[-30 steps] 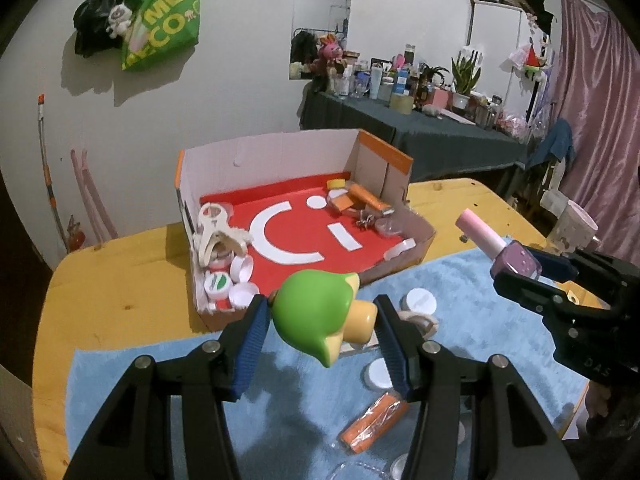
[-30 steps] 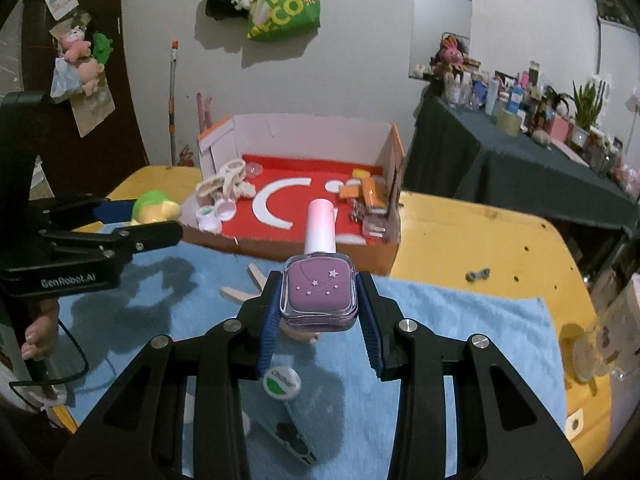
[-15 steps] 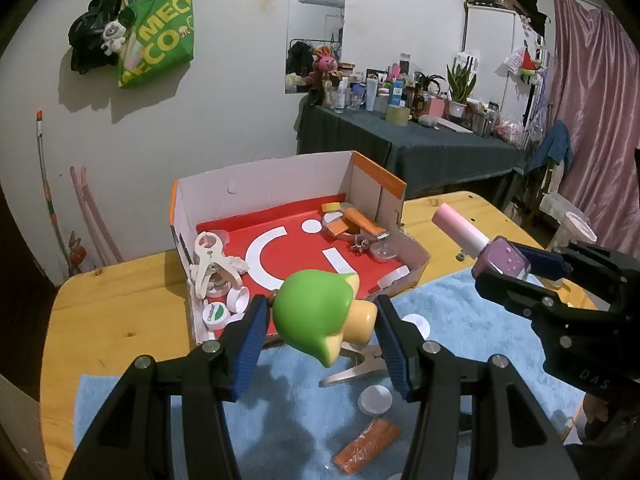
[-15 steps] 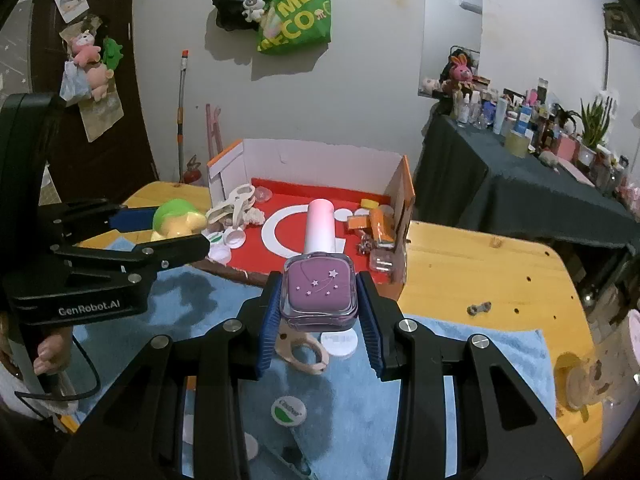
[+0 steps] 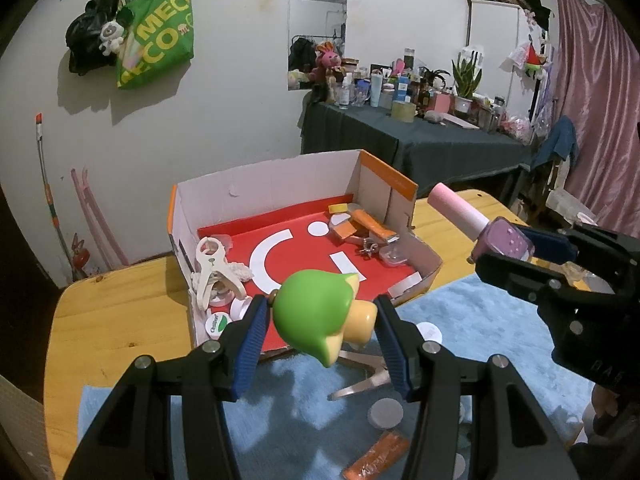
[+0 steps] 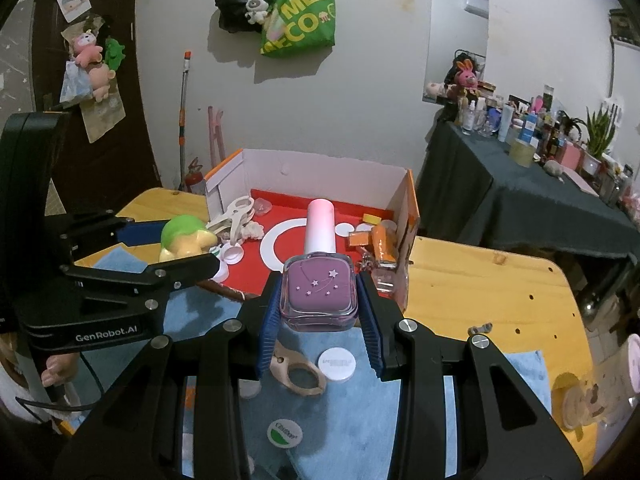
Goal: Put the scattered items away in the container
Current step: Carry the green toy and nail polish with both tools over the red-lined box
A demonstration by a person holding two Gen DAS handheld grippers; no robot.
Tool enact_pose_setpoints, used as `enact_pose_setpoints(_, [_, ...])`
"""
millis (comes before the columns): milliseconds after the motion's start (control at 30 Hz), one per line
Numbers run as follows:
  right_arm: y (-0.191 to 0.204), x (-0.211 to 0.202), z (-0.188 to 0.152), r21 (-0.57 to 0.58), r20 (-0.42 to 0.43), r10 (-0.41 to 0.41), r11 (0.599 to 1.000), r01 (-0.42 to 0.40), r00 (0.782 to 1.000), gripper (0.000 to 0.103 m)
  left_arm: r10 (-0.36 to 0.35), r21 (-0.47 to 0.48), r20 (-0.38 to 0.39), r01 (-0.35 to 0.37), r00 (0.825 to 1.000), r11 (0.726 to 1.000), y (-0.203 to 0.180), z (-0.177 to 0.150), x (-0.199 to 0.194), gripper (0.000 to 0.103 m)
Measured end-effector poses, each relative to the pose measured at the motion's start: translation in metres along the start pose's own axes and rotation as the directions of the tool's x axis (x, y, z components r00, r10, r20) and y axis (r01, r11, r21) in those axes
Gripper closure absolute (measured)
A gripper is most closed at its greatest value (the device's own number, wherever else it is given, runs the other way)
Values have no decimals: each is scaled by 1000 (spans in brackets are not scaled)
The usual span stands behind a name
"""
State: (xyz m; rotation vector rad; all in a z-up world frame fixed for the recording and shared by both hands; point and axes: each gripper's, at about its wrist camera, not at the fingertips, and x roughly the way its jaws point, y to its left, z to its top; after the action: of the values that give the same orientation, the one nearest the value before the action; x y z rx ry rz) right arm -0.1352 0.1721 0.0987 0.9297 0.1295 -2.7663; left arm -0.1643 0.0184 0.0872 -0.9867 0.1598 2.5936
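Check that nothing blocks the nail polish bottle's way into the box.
Nothing visible does. The right gripper holds the nail polish bottle before the cardboard box's low front edge; bare red floor lies beyond.

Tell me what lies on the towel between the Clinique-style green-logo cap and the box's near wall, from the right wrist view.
In the right wrist view, a white round lid and a beige clip lie between the green-logo cap and the box.

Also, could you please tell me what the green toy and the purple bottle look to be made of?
Green toy: apparently smooth, glossy plastic or vinyl; it shows soft highlights and rounded moulded forms. Purple bottle: likely clear glass, since a thick transparent wall shows around the purple fill; its pale pink cap looks like matte plastic.
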Motion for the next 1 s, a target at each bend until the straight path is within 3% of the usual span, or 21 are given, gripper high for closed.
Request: enact_pose_setpoints(1000, [-17, 70, 28, 21, -108, 12, 1000, -10, 994, 69, -2, -69, -109, -5, 994, 998, 31, 14, 66, 47])
